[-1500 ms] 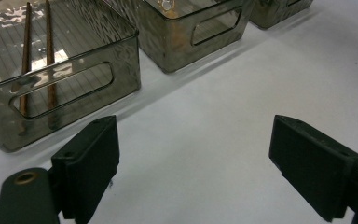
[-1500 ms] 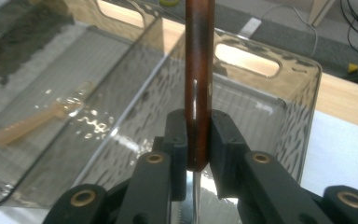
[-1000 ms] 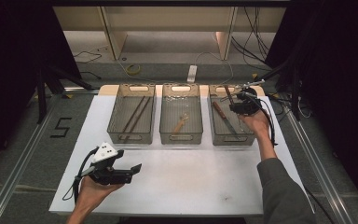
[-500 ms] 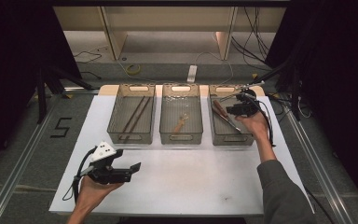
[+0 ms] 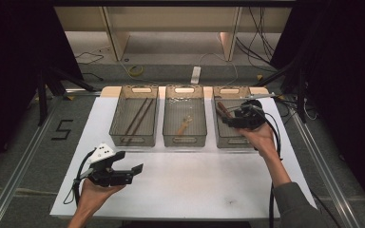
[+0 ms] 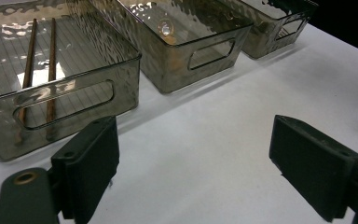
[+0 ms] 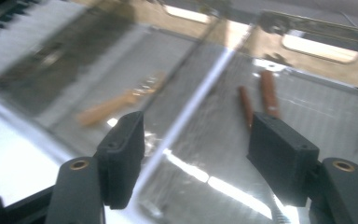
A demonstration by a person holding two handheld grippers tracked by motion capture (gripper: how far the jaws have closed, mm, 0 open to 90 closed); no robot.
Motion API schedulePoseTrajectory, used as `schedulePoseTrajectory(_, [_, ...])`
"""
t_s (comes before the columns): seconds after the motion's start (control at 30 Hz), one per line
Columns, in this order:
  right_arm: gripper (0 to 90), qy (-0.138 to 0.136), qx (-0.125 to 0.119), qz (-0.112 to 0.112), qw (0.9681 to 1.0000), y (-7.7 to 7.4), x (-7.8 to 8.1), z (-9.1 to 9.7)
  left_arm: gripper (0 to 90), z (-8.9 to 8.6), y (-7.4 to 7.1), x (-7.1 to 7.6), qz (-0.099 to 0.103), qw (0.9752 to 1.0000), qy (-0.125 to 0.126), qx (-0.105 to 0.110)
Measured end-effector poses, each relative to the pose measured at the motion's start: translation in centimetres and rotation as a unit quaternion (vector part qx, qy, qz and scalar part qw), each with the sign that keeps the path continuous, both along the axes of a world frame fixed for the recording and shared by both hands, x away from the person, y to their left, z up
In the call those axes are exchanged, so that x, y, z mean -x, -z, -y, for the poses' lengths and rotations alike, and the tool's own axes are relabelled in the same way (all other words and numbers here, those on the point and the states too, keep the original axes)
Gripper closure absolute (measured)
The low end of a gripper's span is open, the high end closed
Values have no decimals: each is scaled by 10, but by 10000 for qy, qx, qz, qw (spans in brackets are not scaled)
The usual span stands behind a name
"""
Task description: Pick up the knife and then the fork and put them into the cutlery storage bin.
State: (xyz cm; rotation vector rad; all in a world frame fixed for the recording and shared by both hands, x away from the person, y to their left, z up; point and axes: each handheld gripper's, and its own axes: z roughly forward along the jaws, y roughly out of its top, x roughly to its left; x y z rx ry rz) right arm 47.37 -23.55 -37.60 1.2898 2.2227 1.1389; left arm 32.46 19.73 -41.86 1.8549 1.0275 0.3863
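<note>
R tool [image 5: 224, 115] over the right-hand clear ribbed plastic bin [image 5: 233, 141], jaws just opened, nothing between them. Two brown wooden sticks [image 7: 258, 99] lie on that bin's floor, near the far end, released. L tool [image 5: 135, 169] wide open, empty, low over white worktop [image 5: 195, 180] w/ jaws toward bins.

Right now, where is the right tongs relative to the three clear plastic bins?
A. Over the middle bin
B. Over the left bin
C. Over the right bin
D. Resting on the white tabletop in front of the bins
C: the right tongs hangs over the right clear plastic bin, which holds brown sticks.
</note>
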Motion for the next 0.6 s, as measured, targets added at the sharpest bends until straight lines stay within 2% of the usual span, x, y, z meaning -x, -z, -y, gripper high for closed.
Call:
schedulePoseTrajectory(0.17, [337,-155,-212,204,9994,-2,25,-4,154,0,-1,0,-8,10000,13,50])
schedulePoseTrajectory(0.23, [328,-230,-219,237,9992,-1,33,-6,154,0,-1,-1,-26,10000,32,51])
schedulePoseTrajectory(0.37, [319,-392,-162,478,9980,1,48,-11,154,0,-1,-1,-21,10000,36,56])
schedulePoseTrajectory(0.6, [303,-633,-344,560,9958,11,71,-15,154,0,0,-1,-9,10000,48,81])
